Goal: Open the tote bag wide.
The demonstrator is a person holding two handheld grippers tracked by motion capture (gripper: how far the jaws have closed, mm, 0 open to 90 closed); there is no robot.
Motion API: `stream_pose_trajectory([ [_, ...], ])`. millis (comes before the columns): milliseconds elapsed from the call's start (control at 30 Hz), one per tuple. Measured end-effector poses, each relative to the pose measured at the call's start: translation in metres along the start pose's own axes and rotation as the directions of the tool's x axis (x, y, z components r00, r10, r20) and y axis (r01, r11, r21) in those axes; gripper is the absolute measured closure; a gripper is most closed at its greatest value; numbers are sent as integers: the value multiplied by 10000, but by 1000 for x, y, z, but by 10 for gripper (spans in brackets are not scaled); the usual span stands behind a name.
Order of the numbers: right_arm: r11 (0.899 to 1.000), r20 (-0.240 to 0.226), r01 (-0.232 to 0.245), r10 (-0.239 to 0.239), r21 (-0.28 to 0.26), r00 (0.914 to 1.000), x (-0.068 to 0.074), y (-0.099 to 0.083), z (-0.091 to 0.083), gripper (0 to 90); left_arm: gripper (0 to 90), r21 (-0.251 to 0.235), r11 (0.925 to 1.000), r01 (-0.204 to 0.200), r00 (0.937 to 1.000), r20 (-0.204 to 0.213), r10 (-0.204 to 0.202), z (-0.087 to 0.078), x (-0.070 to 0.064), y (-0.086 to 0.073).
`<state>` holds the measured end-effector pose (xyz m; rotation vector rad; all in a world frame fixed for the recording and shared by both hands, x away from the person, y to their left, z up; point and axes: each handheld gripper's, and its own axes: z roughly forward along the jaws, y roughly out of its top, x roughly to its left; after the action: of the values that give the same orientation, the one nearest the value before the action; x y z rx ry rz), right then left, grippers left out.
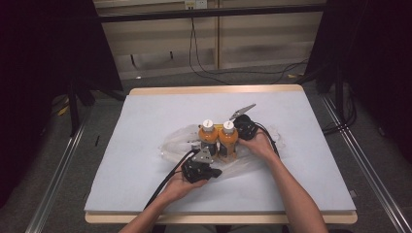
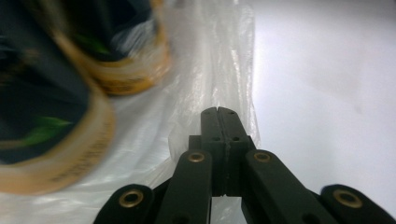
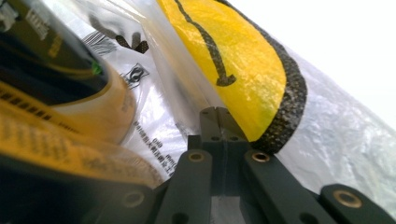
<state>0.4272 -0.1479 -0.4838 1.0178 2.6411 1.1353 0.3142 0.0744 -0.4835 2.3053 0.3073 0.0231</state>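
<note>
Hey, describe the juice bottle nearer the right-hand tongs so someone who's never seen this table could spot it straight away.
Start at the pale blue table; near its middle lies a crumpled clear plastic bag with two orange bottles standing on it. The one you want is the right bottle, beside the right tongs. Its yellowish cap sets it apart from the white-capped left bottle.

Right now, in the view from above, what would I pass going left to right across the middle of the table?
Bare table → edge of the clear plastic bag → left orange bottle → right orange bottle → right gripper → bare table again.
</note>
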Motion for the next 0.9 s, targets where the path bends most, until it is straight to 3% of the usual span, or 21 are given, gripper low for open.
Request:
stream_pose_trajectory([
  [133,9999,120,-126,125,37,9998,-1,2,1,900,900,-14,9999,-123,9999,5,123,0,-4,0],
  [200,9998,214,-175,174,74,9996,-2,4,2,900,900,-39,10000,38,9999,158,-37,0,-6,-1],
  [367,9994,263,-326,324,104,9991,-4,6,3,900,900,137,9983,-559,9984,-78,560,-2,-15,0],
  [467,9994,260,-324,322,107,9991,-5,7,4,900,900,129,9998,-172,9997,147,170,-3,-12,-1],
  [500,9994,320,-348,346,44,9989,-6,8,5,900,900,244,9994,-227,9996,180,223,-4,-11,-2],
  [533,9994,377,-349,349,1,9987,-7,8,5,900,900,13,9995,-310,9991,273,309,-3,-11,-3],
  [600,9989,307,-446,449,-117,9985,-9,7,6,900,900,273,9986,-450,9990,95,447,-4,-14,-1],
  [633,9990,355,-441,445,-125,9984,-9,8,6,900,900,133,9986,-520,9986,89,519,-3,-15,-2],
  [667,9991,376,-415,419,-120,9984,-10,8,6,900,900,334,9981,-520,9986,32,519,-4,-16,-1],
  [800,9985,610,-516,525,-155,9968,-12,9,7,900,900,41,9994,-338,9991,260,337,-4,-16,-3],
  [900,9984,682,-546,557,-171,9961,-12,10,7,900,900,69,9986,-527,9980,343,524,-4,-19,-3],
])
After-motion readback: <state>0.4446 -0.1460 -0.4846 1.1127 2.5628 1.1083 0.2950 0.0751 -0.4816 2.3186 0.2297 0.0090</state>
